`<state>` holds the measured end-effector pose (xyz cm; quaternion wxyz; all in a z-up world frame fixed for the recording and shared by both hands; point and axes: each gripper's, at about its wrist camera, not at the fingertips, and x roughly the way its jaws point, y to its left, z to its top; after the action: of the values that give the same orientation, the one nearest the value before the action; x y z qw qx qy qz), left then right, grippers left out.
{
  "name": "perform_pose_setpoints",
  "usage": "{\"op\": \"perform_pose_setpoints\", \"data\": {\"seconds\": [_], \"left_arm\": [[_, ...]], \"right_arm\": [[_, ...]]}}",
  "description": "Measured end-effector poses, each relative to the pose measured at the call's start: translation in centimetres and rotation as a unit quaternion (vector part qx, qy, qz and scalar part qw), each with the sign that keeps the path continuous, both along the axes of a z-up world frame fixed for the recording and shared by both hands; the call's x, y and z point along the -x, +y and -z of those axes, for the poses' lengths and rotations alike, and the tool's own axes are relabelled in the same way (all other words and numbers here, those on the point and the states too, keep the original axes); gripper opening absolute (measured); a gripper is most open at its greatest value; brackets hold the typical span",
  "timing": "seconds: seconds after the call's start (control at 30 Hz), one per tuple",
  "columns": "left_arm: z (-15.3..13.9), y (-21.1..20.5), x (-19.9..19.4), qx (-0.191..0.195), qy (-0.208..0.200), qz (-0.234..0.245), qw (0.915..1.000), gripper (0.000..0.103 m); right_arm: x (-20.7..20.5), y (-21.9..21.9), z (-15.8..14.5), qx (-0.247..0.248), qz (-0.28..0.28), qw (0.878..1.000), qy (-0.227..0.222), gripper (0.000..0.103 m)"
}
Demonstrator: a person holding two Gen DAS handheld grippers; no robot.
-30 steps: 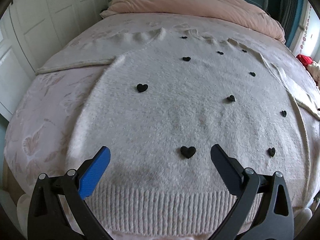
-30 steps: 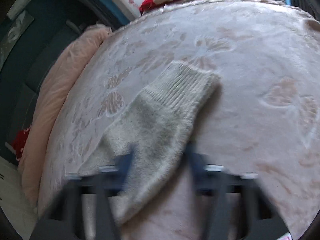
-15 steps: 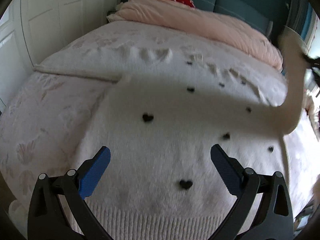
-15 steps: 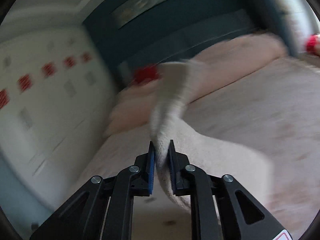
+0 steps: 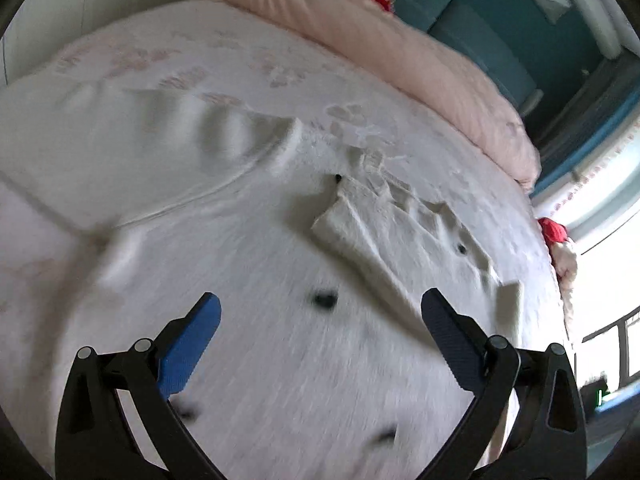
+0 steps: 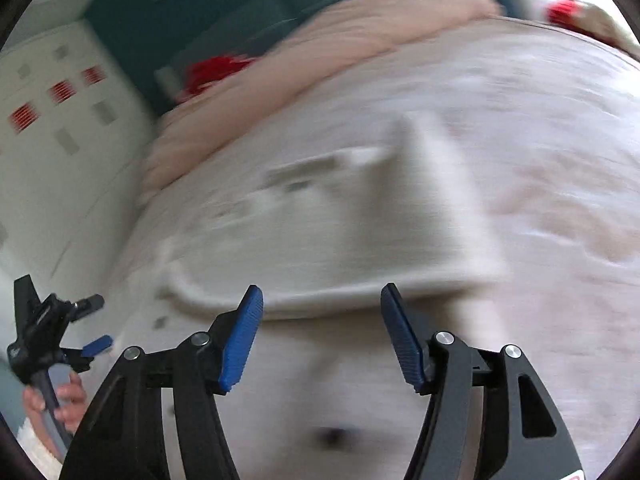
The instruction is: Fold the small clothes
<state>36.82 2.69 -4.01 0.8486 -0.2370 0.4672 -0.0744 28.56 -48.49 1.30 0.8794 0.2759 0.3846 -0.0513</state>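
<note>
Sweater (image 5: 280,280), white and fluffy with small black hearts, lies flat across the bed (image 5: 140,60) in the left wrist view. One sleeve (image 5: 360,236) is folded in over the chest, its ribbed cuff near the neckline. The other sleeve (image 5: 80,148) lies stretched out to the side, unfolded. The left gripper (image 5: 320,320) hangs above the body of the garment with its jaws wide and nothing between them. A pink duvet (image 5: 400,60) is bunched at the head of the bed.

In the right wrist view, blurred, the folded sleeve (image 6: 420,220) lies on the sweater ahead of the right gripper (image 6: 322,332). Its jaws have just been opening and now stand apart with nothing between them; the sleeve is let go. The left gripper (image 6: 92,328) shows at the lower left, gripped by a hand (image 6: 60,400).

The step in hand seems to be the second sleeve. To do it well, I would take it near the cuff, lift just enough to clear the fluffy knit, carry it straight across to mirror the first, and lay it flat before letting go, so that neither sleeve drags or bunches.
</note>
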Motion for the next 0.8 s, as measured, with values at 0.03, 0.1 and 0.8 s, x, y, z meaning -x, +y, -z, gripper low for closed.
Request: {"op": "perform_pose_setpoints", "data": {"seconds": [0.03, 0.1, 0.8], "left_arm": [[0.5, -0.6, -1.2, 0.007, 0.003, 0.000, 1.0000, 0.098], [2.1, -1.8, -3.6, 0.011, 0.019, -0.012, 0.9997, 0.098], [5.9, -0.7, -3.8, -0.085, -0.030, -0.017, 0.9958, 0.012]], "right_arm": [[0.3, -0.7, 0.2, 0.004, 0.013, 1.000, 0.003, 0.061], [-1.2, -3.0, 0.4, 0.002, 0.035, 0.999, 0.013, 0.063], [-2.4, 5.5, 2.7, 0.051, -0.047, 0.998, 0.002, 0.003]]}}
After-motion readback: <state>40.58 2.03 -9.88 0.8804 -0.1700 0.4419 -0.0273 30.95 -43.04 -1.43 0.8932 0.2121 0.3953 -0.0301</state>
